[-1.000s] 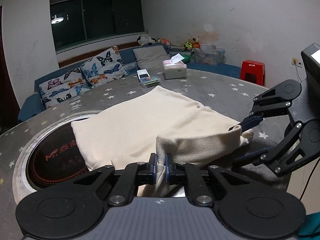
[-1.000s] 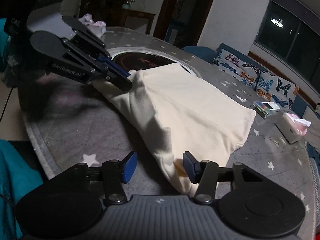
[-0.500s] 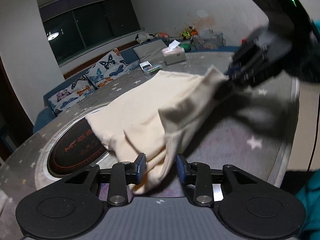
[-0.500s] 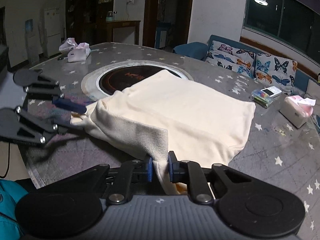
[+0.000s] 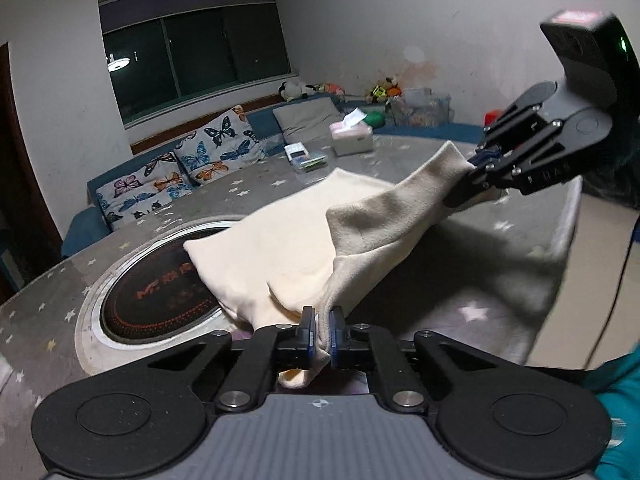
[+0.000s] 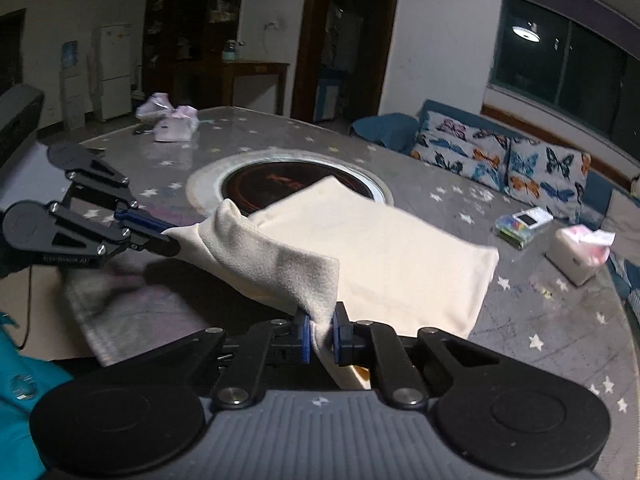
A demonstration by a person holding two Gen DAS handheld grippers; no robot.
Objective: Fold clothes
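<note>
A cream cloth [image 5: 288, 248] lies on a round grey table [image 5: 248, 184] printed with white stars, its far part flat on the tabletop and partly over the dark round cooktop [image 5: 160, 300] set into the middle. The left gripper [image 5: 320, 334] has its fingers drawn narrow, pinching one near corner of the cloth between blue pads. The right gripper [image 6: 320, 334] is likewise nearly closed, clamped on the other near corner. Between the two, the near edge of the cloth is lifted off the table and hangs as a slack band, casting a shadow on the surface below. Farther back on the table stand a tissue box [image 5: 352, 138] and a small flat packet [image 5: 298, 152]. Butterfly-print cushions [image 5: 216, 148] line a blue bench beyond the table, below a dark window [image 5: 192, 52].
</note>
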